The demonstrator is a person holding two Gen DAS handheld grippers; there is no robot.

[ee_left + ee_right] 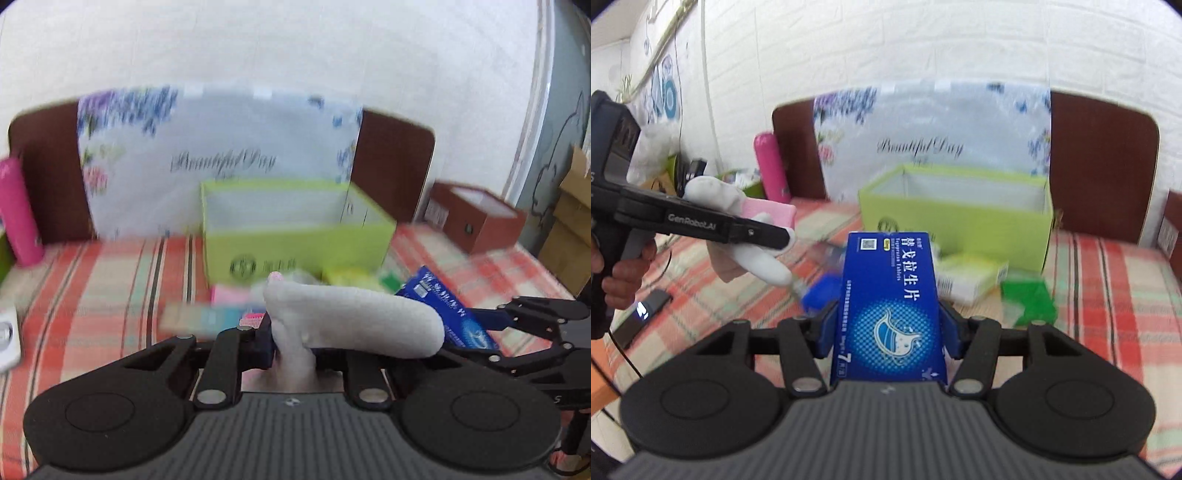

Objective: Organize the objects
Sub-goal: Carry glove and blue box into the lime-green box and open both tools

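Note:
My left gripper [291, 341] is shut on a white sock [351, 321] with a pink tip; the sock droops to the right across the jaws. The right wrist view shows the same left gripper [781, 236] at the left, a hand on its handle and the white sock [757, 262] hanging from it. My right gripper [888, 332] is shut on a blue medicine box [890, 295], one pad on each long side. From the left wrist view the right gripper [517, 317] and blue medicine box [450, 314] appear at the right. An open lime-green box [295, 251] [960, 221] stands ahead of both.
Several small boxes lie on the plaid cloth [1108, 295] before the green box, among them a pale one [971, 277] and a green one [1028, 299]. A floral bag [221, 147] leans on a brown headboard [391, 166]. A pink bottle [20, 210] stands left, a brown box [476, 218] right.

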